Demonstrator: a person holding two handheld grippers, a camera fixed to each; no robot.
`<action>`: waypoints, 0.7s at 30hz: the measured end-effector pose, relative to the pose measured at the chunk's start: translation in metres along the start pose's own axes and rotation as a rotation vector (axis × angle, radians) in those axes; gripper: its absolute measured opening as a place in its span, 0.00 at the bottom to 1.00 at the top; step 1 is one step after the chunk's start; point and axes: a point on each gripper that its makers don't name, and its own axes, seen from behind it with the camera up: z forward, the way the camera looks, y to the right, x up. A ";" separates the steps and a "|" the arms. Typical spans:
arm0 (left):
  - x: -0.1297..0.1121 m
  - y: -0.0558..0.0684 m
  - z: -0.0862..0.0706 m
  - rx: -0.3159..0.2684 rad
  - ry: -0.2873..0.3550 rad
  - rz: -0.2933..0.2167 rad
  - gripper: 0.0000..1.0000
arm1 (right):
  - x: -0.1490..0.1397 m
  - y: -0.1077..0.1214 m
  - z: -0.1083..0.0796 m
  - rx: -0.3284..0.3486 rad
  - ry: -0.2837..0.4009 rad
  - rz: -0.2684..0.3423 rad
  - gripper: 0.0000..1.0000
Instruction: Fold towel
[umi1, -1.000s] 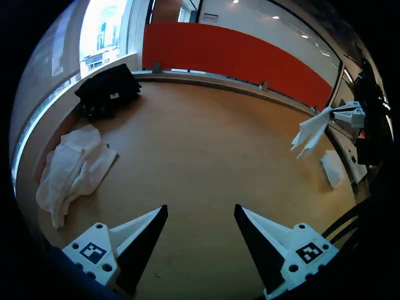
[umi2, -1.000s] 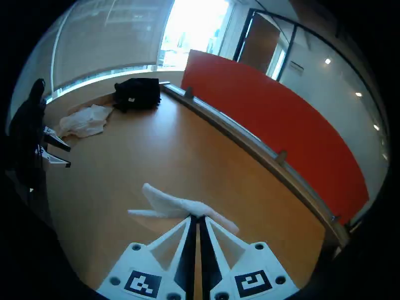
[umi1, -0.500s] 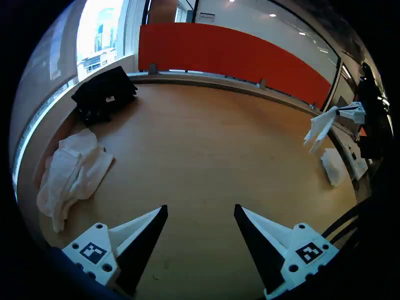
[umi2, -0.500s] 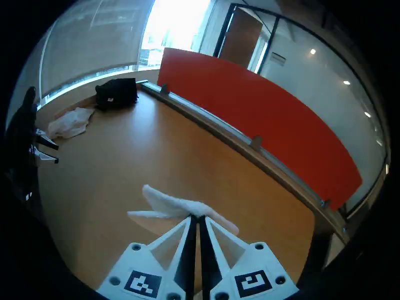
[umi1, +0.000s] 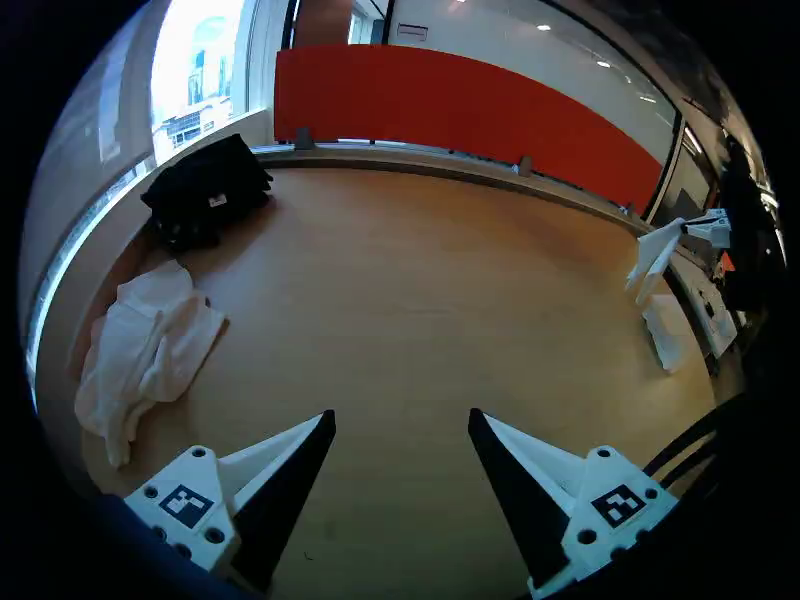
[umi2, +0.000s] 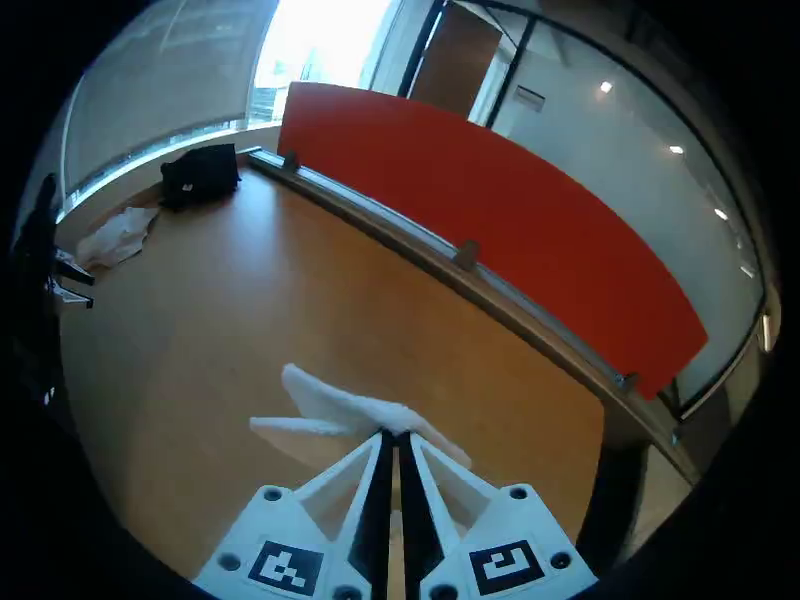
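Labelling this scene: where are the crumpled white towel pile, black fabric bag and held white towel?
Crumpled white towel pile (umi1: 145, 345): left gripper view, heap's middle.
Black fabric bag (umi1: 205, 190): left gripper view, top face.
Held white towel (umi2: 340, 408): right gripper view, its middle fold.

L gripper (umi1: 400, 412) wide, R gripper (umi2: 396, 437) clamped

On the table (umi1: 420, 290), the bag (umi1: 205, 190) sits far left, the towel pile (umi1: 145, 350) before it. The panel (umi1: 460, 105) lines the far edge. A folded towel (umi1: 668, 335) lies at the right edge, under the towel (umi1: 655, 262) in the right gripper (umi1: 700, 226).
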 end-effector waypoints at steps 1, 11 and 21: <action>0.000 0.000 0.000 0.000 -0.001 0.001 0.99 | -0.003 0.005 -0.001 -0.006 -0.004 0.003 0.04; 0.000 0.005 0.000 0.005 -0.006 0.009 0.99 | -0.033 0.052 -0.005 -0.056 -0.055 0.021 0.04; -0.002 0.010 -0.001 0.005 -0.010 0.013 0.99 | -0.055 0.065 -0.012 -0.070 -0.086 0.041 0.04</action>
